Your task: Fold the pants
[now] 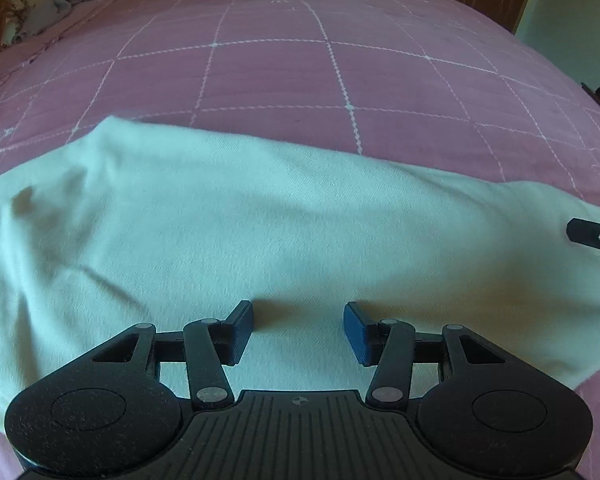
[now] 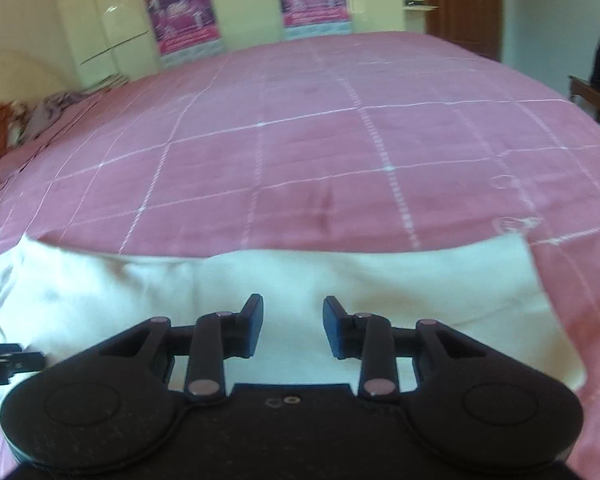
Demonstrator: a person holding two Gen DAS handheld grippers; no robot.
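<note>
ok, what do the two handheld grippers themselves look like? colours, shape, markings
Both are matte black plastic. The left gripper has blue ribbed pads on short fingers, driven by linkage bars with silver pivot pins, two round housings and a ribbed centre plate with a small crosshair mark. The right gripper has the same build, its pads darker in this light and a small ring mark on its plate. No cables or sleeves visible.

Beyond the pants [image 1: 260,220] the bed [image 1: 300,72] lies bare and flat all the way to its far edge, open to any pass. Left of the pants, at the bed's far corner, a heap of grey cloth [image 1: 56,8] takes up the edge. Over the pants themselves both claws stand near each other: the right claw [image 2: 293,326] just off the pants' right end, the left claw [image 1: 299,330] over the middle, each with nothing between its pads.
</note>
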